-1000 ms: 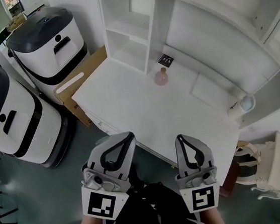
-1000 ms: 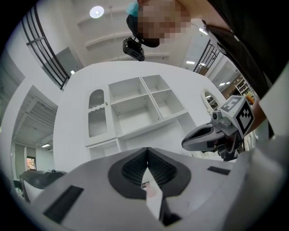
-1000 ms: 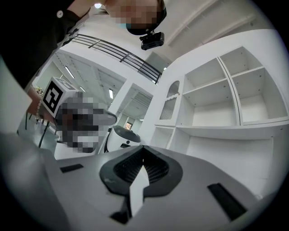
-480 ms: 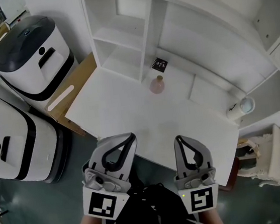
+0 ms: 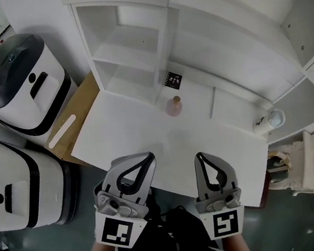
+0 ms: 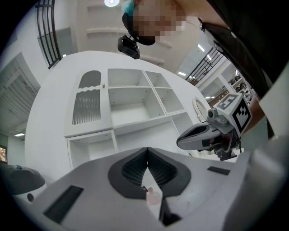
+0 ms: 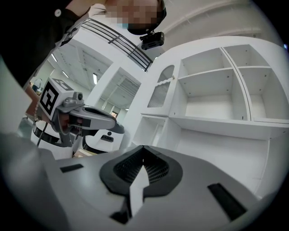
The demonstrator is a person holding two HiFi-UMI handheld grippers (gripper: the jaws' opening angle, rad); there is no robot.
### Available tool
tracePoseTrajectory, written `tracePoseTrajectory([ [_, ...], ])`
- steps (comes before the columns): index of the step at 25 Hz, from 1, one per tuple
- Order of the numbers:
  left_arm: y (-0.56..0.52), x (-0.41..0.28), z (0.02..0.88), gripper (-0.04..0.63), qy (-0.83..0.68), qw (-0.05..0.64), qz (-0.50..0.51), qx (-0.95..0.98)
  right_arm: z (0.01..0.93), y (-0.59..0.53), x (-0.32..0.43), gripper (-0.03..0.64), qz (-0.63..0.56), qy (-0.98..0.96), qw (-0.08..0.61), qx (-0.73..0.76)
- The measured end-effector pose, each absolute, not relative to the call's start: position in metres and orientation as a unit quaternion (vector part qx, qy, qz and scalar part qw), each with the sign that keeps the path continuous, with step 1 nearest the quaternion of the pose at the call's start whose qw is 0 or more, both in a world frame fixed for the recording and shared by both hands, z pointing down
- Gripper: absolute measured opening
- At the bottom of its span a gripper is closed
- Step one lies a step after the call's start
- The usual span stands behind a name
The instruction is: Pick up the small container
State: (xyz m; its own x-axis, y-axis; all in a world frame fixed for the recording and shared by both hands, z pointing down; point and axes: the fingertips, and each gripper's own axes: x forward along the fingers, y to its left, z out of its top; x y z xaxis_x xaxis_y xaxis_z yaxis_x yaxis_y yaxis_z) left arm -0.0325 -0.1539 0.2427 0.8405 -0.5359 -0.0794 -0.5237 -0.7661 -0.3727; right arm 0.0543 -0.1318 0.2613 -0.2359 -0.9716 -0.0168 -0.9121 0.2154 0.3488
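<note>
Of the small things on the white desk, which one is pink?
The narrow-necked container in front of the black card; the round thing at the desk's right edge is white.

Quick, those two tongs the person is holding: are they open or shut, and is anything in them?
Left tongs: closed, holding nothing.
Right tongs: closed, holding nothing.

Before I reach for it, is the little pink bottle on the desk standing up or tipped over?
Upright: the pink bottle stands on its base on the white desk, neck up.
</note>
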Motion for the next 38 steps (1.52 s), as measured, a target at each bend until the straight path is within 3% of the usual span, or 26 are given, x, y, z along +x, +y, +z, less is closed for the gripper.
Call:
tracePoseTrajectory([
  [21,-0.210,-0.036,0.258,0.000,0.211,0.178,-0.006,-0.961,0.273,-0.188,0.038,0.002,-0.126,-0.734,0.125,0.655],
  [38,-0.227,0.002,0.277,0.000,0.192,0.153,-0.018,-0.969,0.299,-0.209,0.068,0.002,-0.099,-0.736,0.138,0.656],
])
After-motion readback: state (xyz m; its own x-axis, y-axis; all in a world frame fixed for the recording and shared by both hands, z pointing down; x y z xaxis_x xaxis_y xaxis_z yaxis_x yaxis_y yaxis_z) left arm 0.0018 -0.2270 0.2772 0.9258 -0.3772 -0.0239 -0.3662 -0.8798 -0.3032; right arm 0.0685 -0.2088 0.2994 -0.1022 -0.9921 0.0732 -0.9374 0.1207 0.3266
